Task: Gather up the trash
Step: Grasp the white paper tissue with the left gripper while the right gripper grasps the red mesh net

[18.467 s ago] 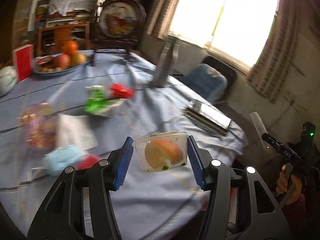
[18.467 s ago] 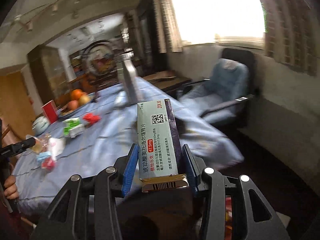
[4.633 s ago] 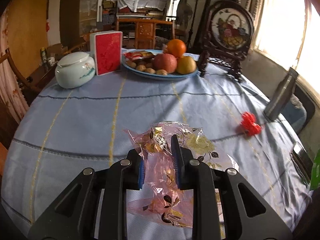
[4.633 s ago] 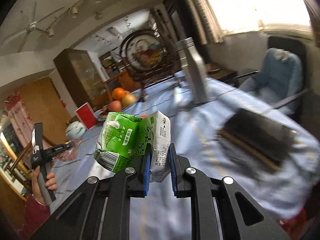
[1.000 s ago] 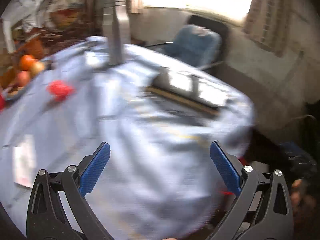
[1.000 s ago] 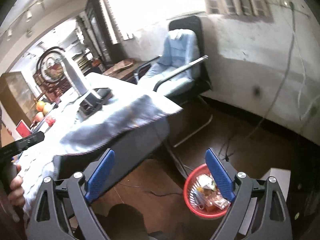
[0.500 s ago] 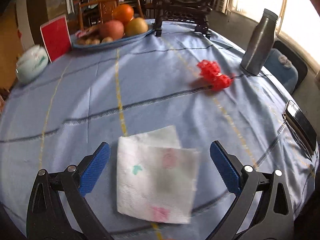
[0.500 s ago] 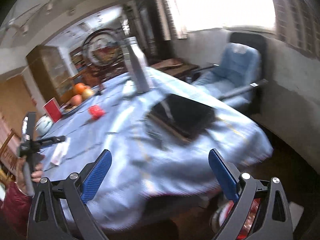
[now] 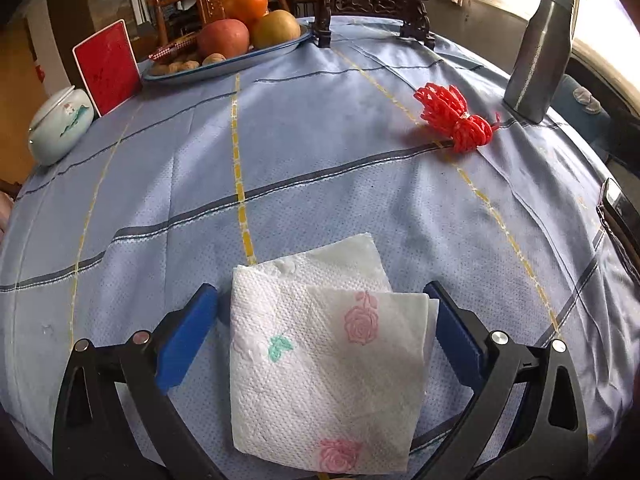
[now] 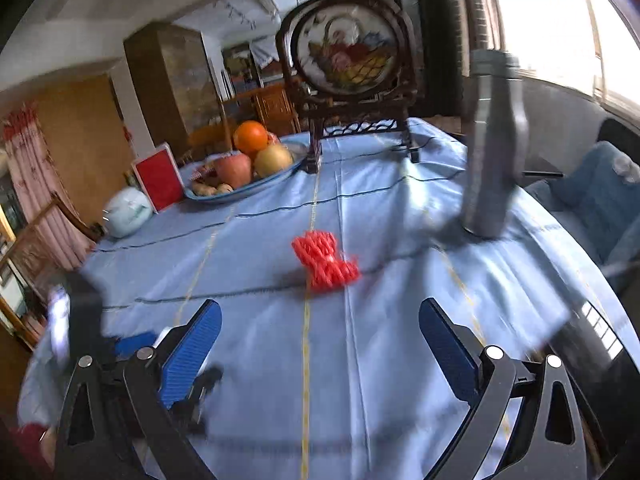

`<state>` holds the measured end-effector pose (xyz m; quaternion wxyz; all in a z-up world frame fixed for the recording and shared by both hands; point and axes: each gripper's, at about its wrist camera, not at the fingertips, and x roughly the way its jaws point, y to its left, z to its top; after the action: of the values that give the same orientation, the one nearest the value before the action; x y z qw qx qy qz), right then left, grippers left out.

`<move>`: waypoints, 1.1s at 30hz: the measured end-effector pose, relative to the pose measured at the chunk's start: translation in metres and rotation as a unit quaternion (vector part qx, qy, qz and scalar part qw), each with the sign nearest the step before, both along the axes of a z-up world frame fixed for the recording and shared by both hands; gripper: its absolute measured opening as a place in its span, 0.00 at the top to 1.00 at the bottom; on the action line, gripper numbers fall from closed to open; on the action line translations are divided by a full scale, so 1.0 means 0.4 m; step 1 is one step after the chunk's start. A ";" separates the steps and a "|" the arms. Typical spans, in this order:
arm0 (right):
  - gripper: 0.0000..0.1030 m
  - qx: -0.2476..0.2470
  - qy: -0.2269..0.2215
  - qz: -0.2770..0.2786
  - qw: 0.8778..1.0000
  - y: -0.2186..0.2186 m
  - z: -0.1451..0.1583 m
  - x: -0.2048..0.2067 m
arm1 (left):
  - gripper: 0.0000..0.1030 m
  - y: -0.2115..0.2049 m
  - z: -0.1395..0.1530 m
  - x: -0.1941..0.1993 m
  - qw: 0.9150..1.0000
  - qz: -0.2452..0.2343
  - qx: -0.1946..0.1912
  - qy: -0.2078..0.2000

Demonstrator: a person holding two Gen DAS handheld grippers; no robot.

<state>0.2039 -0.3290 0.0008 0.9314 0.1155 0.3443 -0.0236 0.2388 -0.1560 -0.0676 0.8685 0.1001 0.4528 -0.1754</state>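
A folded white paper napkin printed with pink roses lies on the blue tablecloth near its front edge. My left gripper is open, its blue pads on either side of the napkin, close to its edges. A red foam fruit net lies further back on the right. In the right wrist view the same red net sits ahead of my right gripper, which is open and empty above the cloth. The left gripper's body shows blurred at the lower left.
A fruit plate with apples and an orange, a red card and a white lidded jar stand at the back left. A grey steel bottle stands back right, a carved wooden screen behind. A dark device lies at the right edge.
My left gripper has come lower and closer, so the napkin now lies between its pads. My right gripper swung from the table's far side toward the red net.
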 end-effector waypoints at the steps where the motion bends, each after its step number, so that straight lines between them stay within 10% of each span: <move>1: 0.05 -0.004 0.006 -0.001 1.000 0.003 -0.007 0.029 | 0.05 0.000 -0.001 0.000 1.000 0.000 0.000 0.000; 22: 0.08 0.056 0.051 0.010 0.997 -0.027 -0.142 0.224 | 0.05 0.001 -0.001 -0.007 1.000 0.024 -0.003 0.002; 27: 0.69 0.074 0.069 0.018 0.995 -0.037 -0.156 0.231 | 0.05 0.003 -0.002 -0.006 1.000 0.021 -0.003 0.003; 33: 0.70 0.010 0.008 -0.009 1.000 -0.032 -0.103 0.171 | 0.05 0.012 0.004 0.002 1.000 0.003 -0.008 0.017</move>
<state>0.2722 -0.3418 -0.0404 0.9271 0.1281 0.3511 -0.0295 0.2397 -0.1514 -0.0659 0.8618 0.0887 0.4665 -0.1787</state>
